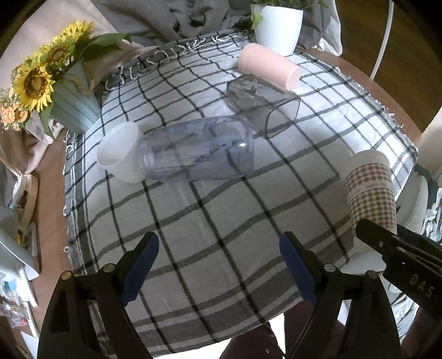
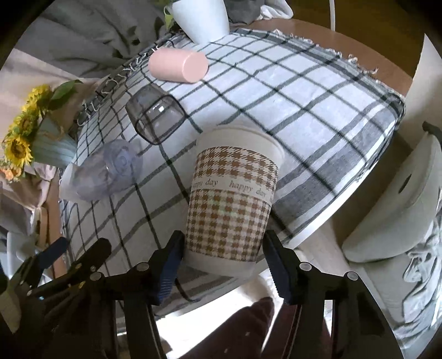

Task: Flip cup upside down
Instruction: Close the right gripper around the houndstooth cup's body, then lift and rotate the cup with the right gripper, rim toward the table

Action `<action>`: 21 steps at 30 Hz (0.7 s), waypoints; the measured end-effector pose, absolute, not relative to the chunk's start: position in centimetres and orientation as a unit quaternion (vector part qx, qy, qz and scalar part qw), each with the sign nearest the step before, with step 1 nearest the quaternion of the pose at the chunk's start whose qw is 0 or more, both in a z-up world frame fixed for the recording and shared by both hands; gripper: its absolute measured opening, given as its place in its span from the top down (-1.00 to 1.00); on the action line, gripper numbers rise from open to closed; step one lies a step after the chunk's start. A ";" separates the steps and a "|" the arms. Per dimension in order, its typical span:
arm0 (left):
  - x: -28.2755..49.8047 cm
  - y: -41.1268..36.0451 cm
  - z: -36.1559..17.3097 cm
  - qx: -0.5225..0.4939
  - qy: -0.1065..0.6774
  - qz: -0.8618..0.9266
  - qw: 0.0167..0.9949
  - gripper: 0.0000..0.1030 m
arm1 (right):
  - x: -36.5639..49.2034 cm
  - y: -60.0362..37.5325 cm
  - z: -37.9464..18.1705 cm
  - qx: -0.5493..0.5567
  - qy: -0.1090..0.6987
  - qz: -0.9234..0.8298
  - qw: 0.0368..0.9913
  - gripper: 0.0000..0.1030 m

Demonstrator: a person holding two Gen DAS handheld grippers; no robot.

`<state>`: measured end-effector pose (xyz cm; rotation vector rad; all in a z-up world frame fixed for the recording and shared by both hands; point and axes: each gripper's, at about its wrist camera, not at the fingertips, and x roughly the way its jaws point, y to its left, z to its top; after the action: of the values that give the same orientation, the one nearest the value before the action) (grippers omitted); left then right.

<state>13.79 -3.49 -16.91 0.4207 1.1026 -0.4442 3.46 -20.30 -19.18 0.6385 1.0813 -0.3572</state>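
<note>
A brown houndstooth paper cup (image 2: 232, 201) stands between the fingers of my right gripper (image 2: 223, 265), wide rim up, near the table's front right edge. The jaws sit around its base; the left pad touches it, the right pad stands slightly off. It also shows in the left wrist view (image 1: 370, 193) with the right gripper's finger (image 1: 397, 245) in front. My left gripper (image 1: 218, 265) is open and empty above the checked cloth (image 1: 221, 221).
Lying on the cloth: a white cup (image 1: 118, 154), a clear bluish cup (image 1: 199, 149), a smoky grey cup (image 1: 262, 102) and a pink cup (image 1: 268, 66). A sunflower pot (image 1: 71, 102) stands at left, a white planter (image 1: 279, 24) at the back.
</note>
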 end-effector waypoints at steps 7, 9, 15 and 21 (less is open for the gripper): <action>13.7 -5.0 -15.7 0.171 0.510 -0.202 0.818 -0.74 | 4.2 -22.2 -17.0 0.259 0.506 -0.157 0.807 -0.11; 13.8 -5.3 -15.4 0.164 0.507 -0.196 0.823 -0.74 | 4.6 -22.8 -16.6 0.253 0.508 -0.148 0.810 -0.11; 14.4 -5.6 -15.3 0.135 0.516 -0.175 0.828 -0.80 | 6.7 -23.9 -15.6 0.220 0.512 -0.123 0.821 -0.10; 14.5 -5.8 -15.7 0.117 0.529 -0.148 0.827 -0.81 | 8.8 -24.7 -15.2 0.191 0.519 -0.103 0.827 -0.09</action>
<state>14.52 -5.83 -15.71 0.2494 1.1241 -0.3142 8.85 -24.72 -15.18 0.4049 1.1028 -0.2198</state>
